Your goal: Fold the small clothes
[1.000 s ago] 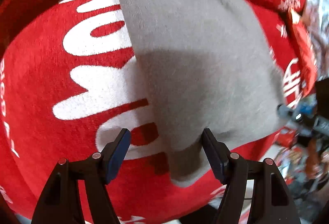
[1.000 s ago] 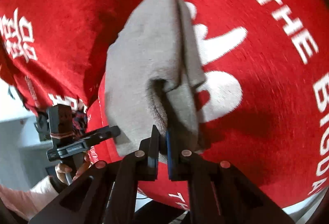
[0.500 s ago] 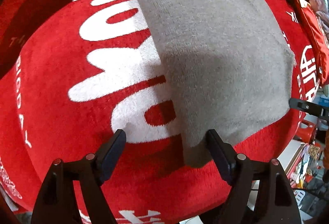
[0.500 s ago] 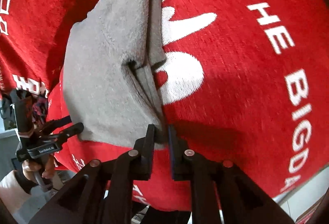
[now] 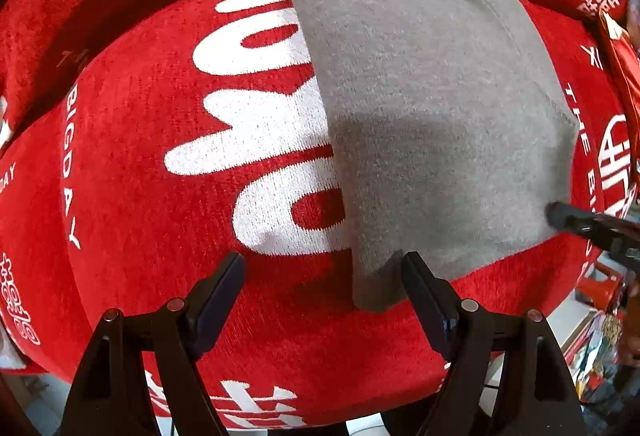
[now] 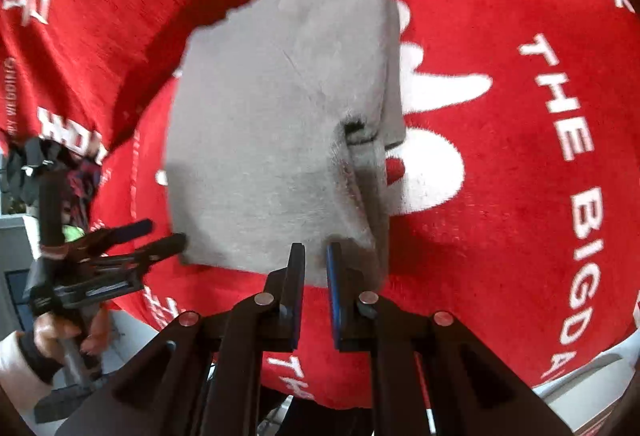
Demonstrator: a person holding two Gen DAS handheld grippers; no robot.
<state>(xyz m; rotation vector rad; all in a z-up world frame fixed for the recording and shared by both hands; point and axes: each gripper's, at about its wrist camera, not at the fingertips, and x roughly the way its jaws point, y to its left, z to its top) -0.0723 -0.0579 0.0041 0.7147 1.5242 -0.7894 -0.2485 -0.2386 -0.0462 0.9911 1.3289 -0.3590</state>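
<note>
While spread, left gripper (image 5: pixel 322 278) beside grey garment (image 5: pixel 432 107)

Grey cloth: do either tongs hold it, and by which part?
Neither holds it. The left tongs gape wide around the grey cloth's near corner; the right tongs stand slightly parted at its edge.

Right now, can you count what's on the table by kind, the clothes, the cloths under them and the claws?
Folded grey knit garment: 1
Red cloth with white lettering underneath: 1
Black two-finger claws: 2, the left claw open, the right claw open with a narrow gap
Total: 4
</note>
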